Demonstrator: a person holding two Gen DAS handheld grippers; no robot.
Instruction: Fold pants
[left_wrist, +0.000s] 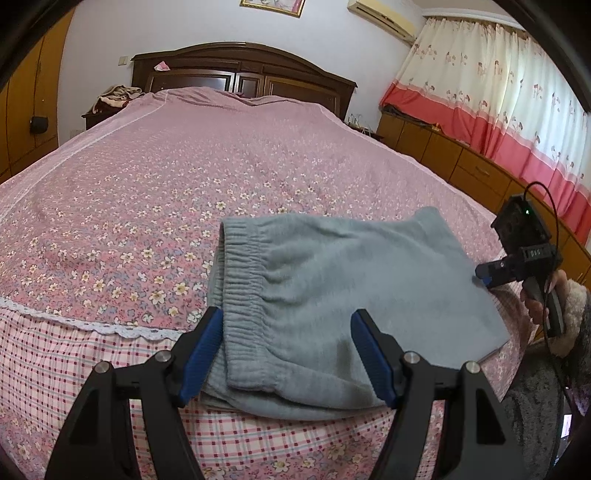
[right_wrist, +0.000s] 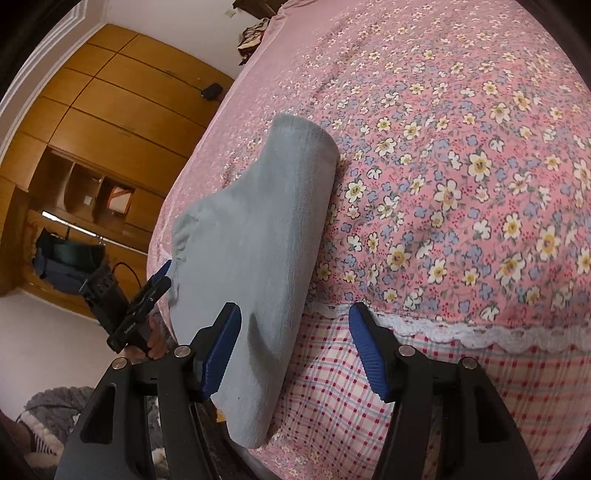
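Floral bedspread (left_wrist: 147, 184), folded grey pants (left_wrist: 332, 288) lengthwise along near edge, both hand-held grippers gaping, empty.

Pants (left_wrist: 332, 280) plain grey, between blue pads of black left tool (left_wrist: 286, 354). Bedspread (left_wrist: 147, 192) ahead of tool pink with white-yellow flowers, white lace edge; pink-red check below. Curtain (left_wrist: 498, 103) right of tool cream over red.

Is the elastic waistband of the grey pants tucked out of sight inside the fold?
No, the gathered waistband lies exposed on top of the folded grey pants.
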